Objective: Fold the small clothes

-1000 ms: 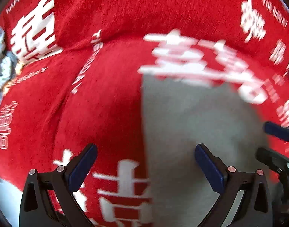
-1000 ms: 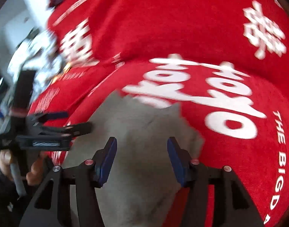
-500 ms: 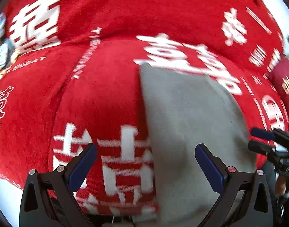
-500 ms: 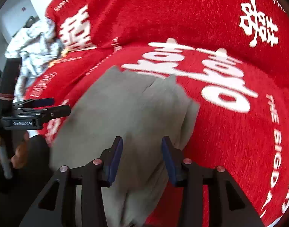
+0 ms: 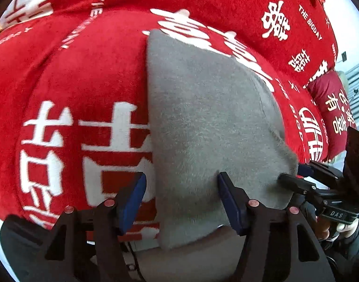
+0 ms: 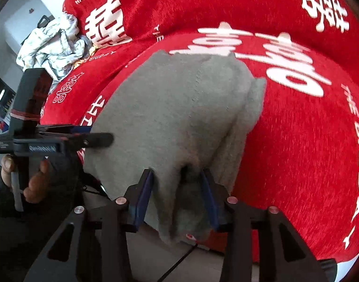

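Left wrist view
Surface: red blanket (image 5: 90, 75) with white characters covers the support; a dark red cushion (image 5: 332, 117) lies at the far right.
Garment: grey cloth (image 5: 210, 127) lies on the blanket, with its near edge hanging over the front edge.
Long axis: runs from the near edge away from the camera and narrows to a corner at the far end.
Left gripper (image 5: 181, 199): jaws stand apart; the left blue pad is over the blanket, the right pad over the cloth, and the cloth's left edge runs between them. Contact cannot be determined.
Right gripper (image 5: 294, 176): enters from the right, with its tips at the cloth's right near corner.
Obstruction: the left gripper frame hides the lower part of the cloth.

Right wrist view
Garment: the same grey cloth (image 6: 179, 112) shows a doubled layer along its right side.
Right gripper (image 6: 177, 195): jaws are narrowed around a bunched fold of the cloth's near edge, and the fabric fills the gap.
Left gripper (image 6: 99, 136): seen side-on at the cloth's left edge, held by the person's hand (image 6: 26, 181).
Shown only here: a crumpled pale garment (image 6: 52, 47) at the blanket's far left.
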{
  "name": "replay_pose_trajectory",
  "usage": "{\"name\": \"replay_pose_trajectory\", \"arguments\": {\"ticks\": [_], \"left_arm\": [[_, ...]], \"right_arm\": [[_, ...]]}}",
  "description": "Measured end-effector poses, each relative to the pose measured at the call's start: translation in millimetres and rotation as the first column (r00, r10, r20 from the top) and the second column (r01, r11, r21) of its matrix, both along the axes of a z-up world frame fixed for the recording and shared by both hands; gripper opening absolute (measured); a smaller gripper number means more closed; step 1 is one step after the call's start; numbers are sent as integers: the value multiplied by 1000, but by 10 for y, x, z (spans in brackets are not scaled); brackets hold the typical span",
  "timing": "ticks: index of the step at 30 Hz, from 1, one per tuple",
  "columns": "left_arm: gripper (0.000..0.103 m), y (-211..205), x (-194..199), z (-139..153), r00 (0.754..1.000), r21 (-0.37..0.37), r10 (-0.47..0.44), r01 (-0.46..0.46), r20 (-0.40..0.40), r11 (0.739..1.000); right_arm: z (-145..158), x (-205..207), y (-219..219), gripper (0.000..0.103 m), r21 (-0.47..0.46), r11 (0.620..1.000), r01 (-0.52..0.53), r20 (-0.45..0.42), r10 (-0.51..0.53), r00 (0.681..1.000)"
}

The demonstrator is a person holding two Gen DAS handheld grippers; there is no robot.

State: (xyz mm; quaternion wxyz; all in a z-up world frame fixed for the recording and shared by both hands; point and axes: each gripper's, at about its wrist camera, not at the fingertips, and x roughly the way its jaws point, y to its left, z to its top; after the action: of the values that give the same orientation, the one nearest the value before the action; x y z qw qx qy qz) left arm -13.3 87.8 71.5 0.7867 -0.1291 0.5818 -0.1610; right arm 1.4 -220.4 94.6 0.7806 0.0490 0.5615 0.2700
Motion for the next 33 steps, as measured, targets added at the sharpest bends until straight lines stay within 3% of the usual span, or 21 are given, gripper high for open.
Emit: {"name": "replay_pose_trajectory", "arguments": {"ticks": [4,6,14,16,17,18,21,25,29,30,33], "left_arm": [[69,-70,-107,130,997,57,-66,63,49,996],[81,-106,-135,128,993,82,-105,100,56,992],[81,-107,-304,-8,982,107,-191,188,12,976],[81,-141,-288,-77,983,152,-185,185,-16,971],[81,-150,-265,-150,983,193,-175,181,-45,964],[81,-143,-251,-196,983,205,-169,179,-67,962],[81,-81,-253,-226,983,162,-160,173,-88,972],[81,-102,-298,-129,979,166,-194,201,-57,965],[81,28,-270,157,983,-1,-179,179,37,984],[81,64,-211,203,986,-14,-160,161,54,987],[81,74,14,255,994,31,-87,85,72,996]], "right_arm": [[22,-57,-13,50,53,998,-36,-31,38,999],[-16,-90,14,50,54,997,-54,-51,56,997],[-129,-187,184,50,116,987,-113,-77,122,990],[-162,-185,204,37,85,990,-115,-66,121,990],[-170,-175,197,6,69,991,-113,-66,118,991],[-167,-160,161,6,43,994,-99,-62,102,993],[-74,-137,-28,5,51,997,-62,-45,64,997],[-46,-142,-76,5,19,997,-72,-40,72,997],[-223,-138,4,5,-30,995,-95,-85,92,992],[-245,-132,-3,5,-33,995,-96,-90,93,992],[-239,-118,-76,5,-31,995,-90,-89,87,992]]}}
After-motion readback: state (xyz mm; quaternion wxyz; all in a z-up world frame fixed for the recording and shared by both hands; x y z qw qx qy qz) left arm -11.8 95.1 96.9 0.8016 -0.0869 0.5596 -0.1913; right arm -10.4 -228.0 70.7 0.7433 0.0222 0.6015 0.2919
